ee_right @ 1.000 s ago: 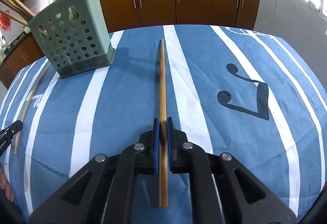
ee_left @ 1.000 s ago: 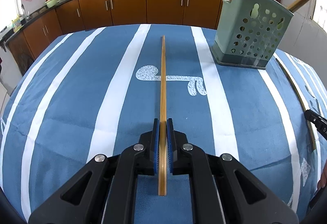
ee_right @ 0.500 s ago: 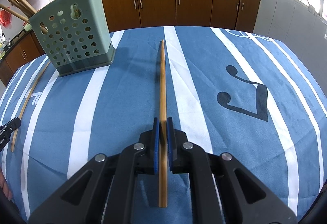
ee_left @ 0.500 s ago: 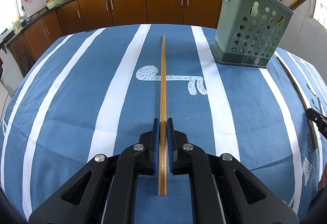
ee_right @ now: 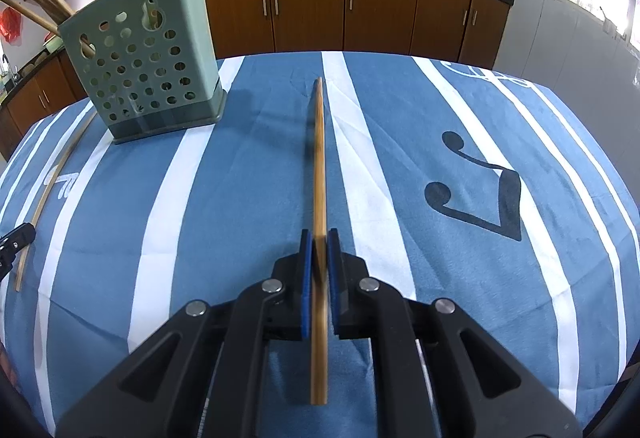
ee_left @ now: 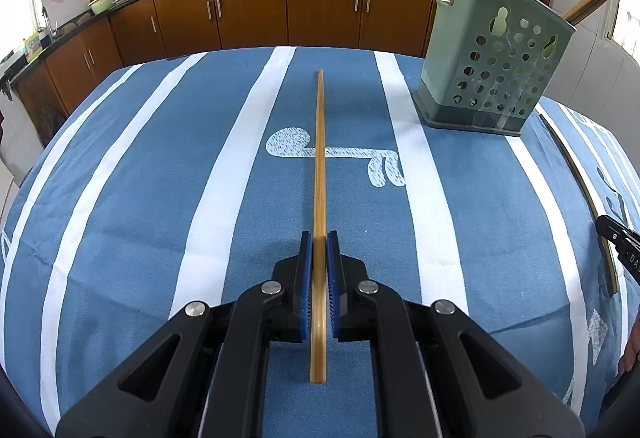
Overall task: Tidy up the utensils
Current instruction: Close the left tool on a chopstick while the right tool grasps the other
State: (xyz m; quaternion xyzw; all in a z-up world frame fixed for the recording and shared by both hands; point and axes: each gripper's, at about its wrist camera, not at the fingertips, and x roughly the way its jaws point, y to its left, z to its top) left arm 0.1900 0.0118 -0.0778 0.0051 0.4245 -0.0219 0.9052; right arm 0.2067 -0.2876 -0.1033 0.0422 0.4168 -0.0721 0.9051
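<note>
— Chopsticks: why gripped near the thick end?
— Left tongs point(ee_left: 319, 258) and right tongs point(ee_right: 319, 258) each pinch one chopstick, tips forward above the bench point(ee_left: 140, 178), ready for the basket point(ee_left: 492, 70).

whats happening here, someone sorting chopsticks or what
Yes. A person holds two grippers, each shut on one chopstick: the left gripper on its chopstick, the right gripper on another chopstick. Both sticks point out over the blue striped tablecloth. The green holder already has several sticks in it.
</note>
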